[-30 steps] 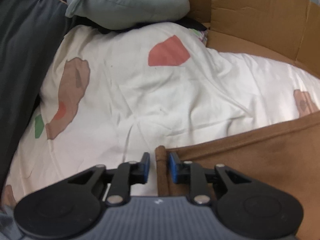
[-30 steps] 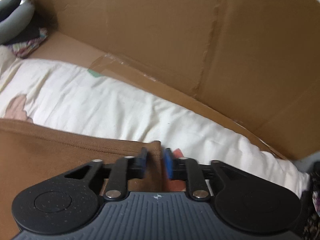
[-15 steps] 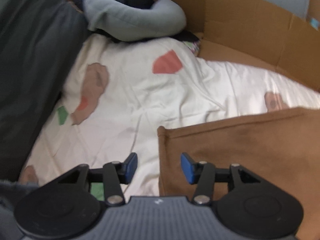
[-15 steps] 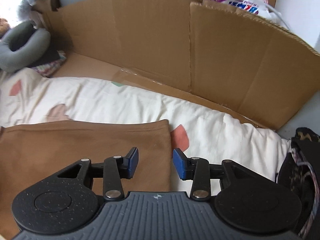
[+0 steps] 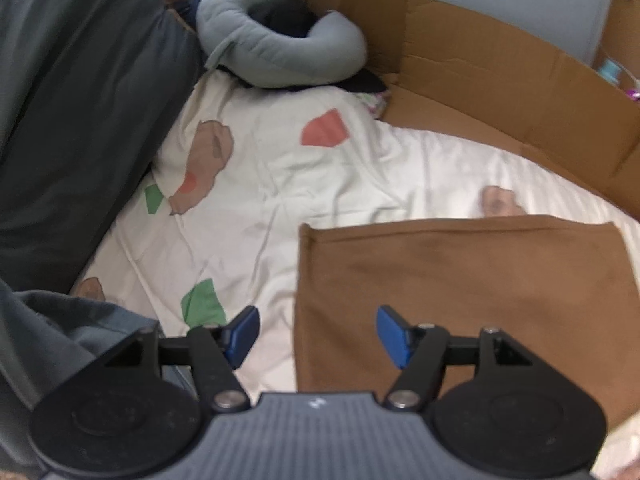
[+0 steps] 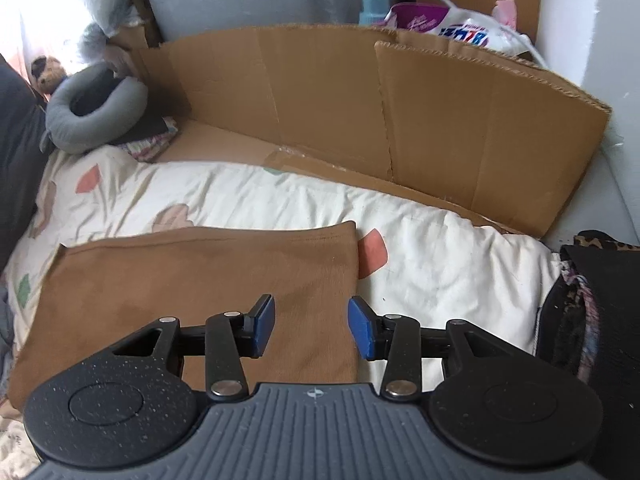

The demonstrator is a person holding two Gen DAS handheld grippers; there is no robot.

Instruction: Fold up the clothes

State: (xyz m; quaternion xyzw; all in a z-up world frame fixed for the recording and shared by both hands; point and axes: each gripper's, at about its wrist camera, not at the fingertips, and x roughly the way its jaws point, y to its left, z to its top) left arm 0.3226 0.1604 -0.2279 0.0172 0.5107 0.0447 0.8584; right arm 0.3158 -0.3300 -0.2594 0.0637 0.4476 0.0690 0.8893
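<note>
A folded brown garment (image 5: 460, 280) (image 6: 192, 284) lies flat as a rectangle on a white bedsheet (image 5: 280, 184) (image 6: 432, 248) printed with coloured patches. My left gripper (image 5: 316, 338) hovers above the garment's left edge, its jaws opening, nothing between the blue pads. Over the right edge of the same garment hangs my right gripper (image 6: 311, 326), jaws also opening and empty. Neither gripper touches the cloth.
A cardboard wall (image 6: 360, 108) (image 5: 500, 80) stands along the far side of the bed. A grey neck pillow (image 5: 280, 52) (image 6: 92, 112) lies at the far left corner. Dark grey fabric (image 5: 72, 112) borders the left side, and a dark pile (image 6: 592, 320) sits at right.
Both grippers let go of the brown garment's far corners, opened and rose back away from it. The garment now lies flat and shows as a full rectangle.
</note>
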